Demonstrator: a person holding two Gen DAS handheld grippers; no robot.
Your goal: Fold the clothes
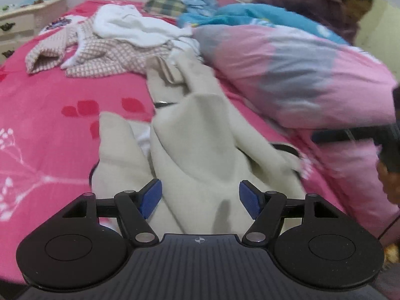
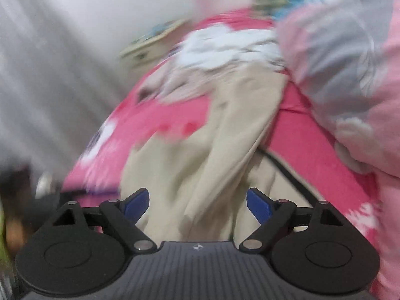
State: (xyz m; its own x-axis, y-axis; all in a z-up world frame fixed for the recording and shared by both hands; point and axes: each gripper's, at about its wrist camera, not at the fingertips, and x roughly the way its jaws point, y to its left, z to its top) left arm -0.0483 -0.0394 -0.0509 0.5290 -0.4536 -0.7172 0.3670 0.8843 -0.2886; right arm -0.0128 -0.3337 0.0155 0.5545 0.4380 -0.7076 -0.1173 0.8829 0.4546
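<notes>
Lying crumpled on the pink bedsheet (image 1: pixel 50 115), the beige garment (image 1: pixel 197 145) is stretching in long folds away from both cameras toward the heap of other clothes. Left hand-held gripper (image 1: pixel 200 200) is hanging just above the near end of the beige cloth, blue pads (image 1: pixel 150 200) spread apart, cloth showing between them but not pinched; released. Right hand-held gripper (image 2: pixel 197 203) is hovering over the same beige garment (image 2: pixel 212 137) too, blue pads (image 2: pixel 258 206) standing wide, nothing clamped; released as well. Right wrist view is heavily motion-blurred, so fine detail is not readable there.

Further up the bed a checked pink-and-white garment (image 1: pixel 100 55) is lying spread out, with a white garment (image 1: pixel 130 25) piled on top of it. A plaid bundle (image 1: pixel 165 6) and light-blue cloth (image 1: pixel 200 0) are sitting near the headboard. A big pink-and-grey quilt (image 1: pixel 295 75) is bulging along the right side, just beside the beige garment, with a blue quilt (image 1: pixel 250 15) behind it. A person in a mauve jacket (image 1: pixel 312 0) is leaning over at the far right. A cream dresser (image 1: pixel 22 22) is standing at the left of the bed.
</notes>
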